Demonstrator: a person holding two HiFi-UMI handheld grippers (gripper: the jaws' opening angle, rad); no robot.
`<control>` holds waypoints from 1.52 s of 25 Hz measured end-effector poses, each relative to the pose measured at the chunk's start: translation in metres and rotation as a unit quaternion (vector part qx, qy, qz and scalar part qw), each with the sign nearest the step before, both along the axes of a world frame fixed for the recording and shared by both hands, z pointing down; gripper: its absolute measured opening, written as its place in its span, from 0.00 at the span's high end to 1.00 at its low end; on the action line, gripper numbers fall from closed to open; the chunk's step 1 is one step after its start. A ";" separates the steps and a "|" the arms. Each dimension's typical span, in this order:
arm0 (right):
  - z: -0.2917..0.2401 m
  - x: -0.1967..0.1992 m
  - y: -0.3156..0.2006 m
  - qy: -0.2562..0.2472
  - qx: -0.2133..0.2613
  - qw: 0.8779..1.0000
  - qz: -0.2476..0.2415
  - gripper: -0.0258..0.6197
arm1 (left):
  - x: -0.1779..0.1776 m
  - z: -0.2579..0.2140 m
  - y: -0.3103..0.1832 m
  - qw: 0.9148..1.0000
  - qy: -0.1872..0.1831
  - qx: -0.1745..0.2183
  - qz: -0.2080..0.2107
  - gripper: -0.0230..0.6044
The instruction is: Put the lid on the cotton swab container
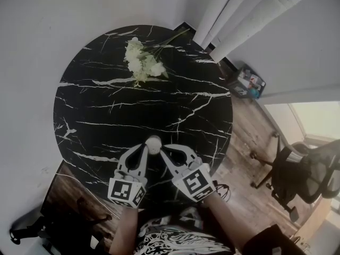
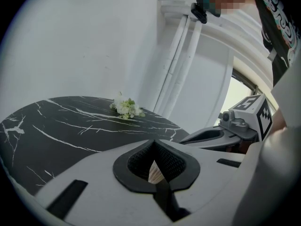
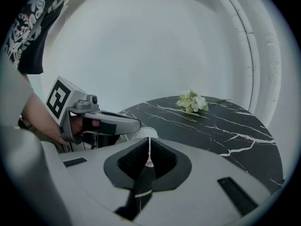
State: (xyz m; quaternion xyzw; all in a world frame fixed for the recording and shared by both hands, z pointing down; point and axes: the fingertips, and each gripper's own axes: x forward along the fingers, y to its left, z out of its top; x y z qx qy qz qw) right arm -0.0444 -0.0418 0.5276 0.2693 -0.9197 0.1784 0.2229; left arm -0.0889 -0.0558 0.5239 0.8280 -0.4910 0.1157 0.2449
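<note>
The cotton swab container (image 1: 153, 144) is a small white round thing near the front edge of the black marble table (image 1: 106, 116). Both grippers meet at it. My left gripper (image 1: 143, 150) comes in from the left and is shut, with the container's striped cream swabs (image 2: 155, 171) showing between its pads. From the right, my right gripper (image 1: 165, 151) is shut on a thin white edge (image 3: 149, 154) that looks like the lid. Just past its jaws lies the container's white top (image 3: 139, 133), under the left gripper's fingers (image 3: 117, 122).
A bunch of white flowers (image 1: 142, 61) lies at the table's far side. White curtains (image 1: 249, 20) hang at the back right. An office chair (image 1: 305, 171) stands on the wooden floor to the right. A wall runs along the left.
</note>
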 end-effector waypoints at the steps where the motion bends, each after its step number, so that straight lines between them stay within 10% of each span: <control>1: 0.000 0.000 0.000 -0.001 -0.001 1.000 0.001 0.93 | 0.000 0.000 0.000 1.000 -0.001 0.000 0.000 0.94; 38: -0.098 0.033 0.021 -0.023 0.098 0.989 0.109 0.93 | 0.004 -0.102 0.021 0.993 -0.050 0.104 0.019 0.94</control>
